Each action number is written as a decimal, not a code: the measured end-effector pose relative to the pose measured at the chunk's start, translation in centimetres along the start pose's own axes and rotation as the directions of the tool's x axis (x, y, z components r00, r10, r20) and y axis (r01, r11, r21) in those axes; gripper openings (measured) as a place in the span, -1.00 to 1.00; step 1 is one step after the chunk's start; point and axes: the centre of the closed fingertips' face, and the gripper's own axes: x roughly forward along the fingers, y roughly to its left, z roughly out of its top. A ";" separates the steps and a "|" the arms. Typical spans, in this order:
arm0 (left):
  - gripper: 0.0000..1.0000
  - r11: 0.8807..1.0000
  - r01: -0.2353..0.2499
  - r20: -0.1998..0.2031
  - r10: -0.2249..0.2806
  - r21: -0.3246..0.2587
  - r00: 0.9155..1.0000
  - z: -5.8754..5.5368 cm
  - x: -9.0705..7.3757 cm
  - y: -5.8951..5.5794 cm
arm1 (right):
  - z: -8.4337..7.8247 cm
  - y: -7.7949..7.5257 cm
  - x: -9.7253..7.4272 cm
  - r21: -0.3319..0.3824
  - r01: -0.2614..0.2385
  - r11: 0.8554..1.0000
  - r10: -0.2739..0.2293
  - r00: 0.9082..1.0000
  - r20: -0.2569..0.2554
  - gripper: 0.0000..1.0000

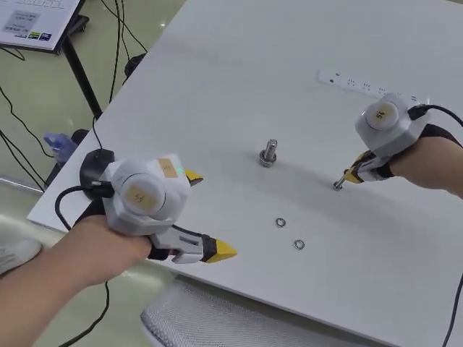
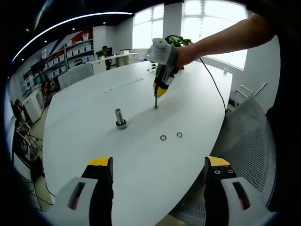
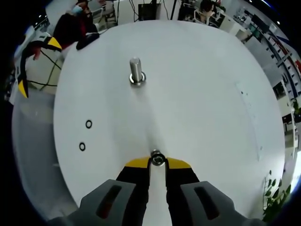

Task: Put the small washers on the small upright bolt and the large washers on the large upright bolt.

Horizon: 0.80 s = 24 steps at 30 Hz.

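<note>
**Right gripper [image 3: 157,164].** The jaws are drawn almost together, with only a slit left between them. They appear to be closed on a small washer [image 3: 157,158], which is held flat over the tip of the small upright bolt [image 1: 338,185]. This is judged to line the hole up with the shank for threading.

**Left gripper [image 2: 159,162].** It is held wide open with nothing in it, at 8 o'clock of the large upright bolt [image 1: 269,152], where it is kept clear of the work.

**White table [image 1: 217,87].** One loose washer [image 1: 281,223] and a second washer [image 1: 299,245] are seen lying at about 6 o'clock of the large bolt, within reach of either gripper. The small bolt is stood at 4 o'clock of the large bolt, well apart from it, presumably so that each can be approached unobstructed.
</note>
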 end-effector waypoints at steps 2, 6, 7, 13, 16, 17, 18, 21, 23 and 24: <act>0.58 1.000 0.000 -0.003 0.000 0.001 1.000 -0.1 0.0 0.0 | 0.0 -0.2 0.3 -0.003 -0.002 1.000 0.002 1.000 -0.002 -0.75; 0.58 1.000 0.002 0.001 -0.002 -0.008 1.000 0.0 0.0 0.2 | -0.2 -0.2 0.7 -0.003 -0.003 1.000 0.003 1.000 -0.008 -0.75; 0.57 1.000 0.001 0.001 -0.001 -0.008 1.000 0.0 0.0 0.2 | -0.2 -0.2 0.8 -0.003 -0.003 1.000 0.003 1.000 -0.008 -0.75; 0.57 1.000 0.012 0.005 -0.012 -0.017 1.000 -0.1 0.1 0.1 | -0.4 0.0 1.3 -0.004 -0.008 1.000 0.008 1.000 -0.013 -0.75; 0.57 1.000 0.011 -0.002 -0.011 -0.009 1.000 -0.2 0.2 0.1 | -0.5 0.1 1.7 -0.007 -0.012 1.000 0.011 1.000 -0.014 -0.74; 0.56 1.000 0.013 -0.002 -0.013 -0.013 1.000 -0.2 0.3 0.1 | -0.5 0.1 1.8 -0.008 -0.013 1.000 0.013 1.000 -0.016 -0.74; 0.56 1.000 0.015 0.000 -0.015 -0.018 1.000 -0.2 0.3 0.1 | -0.6 0.1 1.9 -0.007 -0.015 1.000 0.014 1.000 -0.017 -0.74; 0.56 1.000 0.014 -0.003 -0.014 -0.018 1.000 -0.2 0.4 0.2 | -0.6 0.2 2.2 -0.011 -0.017 1.000 0.017 1.000 -0.023 -0.74; 0.56 1.000 0.013 -0.003 -0.014 -0.017 1.000 -0.2 0.4 0.2 | -0.7 0.2 2.4 -0.013 -0.019 1.000 0.019 0.999 -0.029 -0.74; 0.56 1.000 0.014 -0.002 -0.014 -0.020 1.000 -0.2 0.4 0.2 | -0.7 0.4 2.5 -0.009 -0.023 1.000 0.022 0.999 -0.029 -0.74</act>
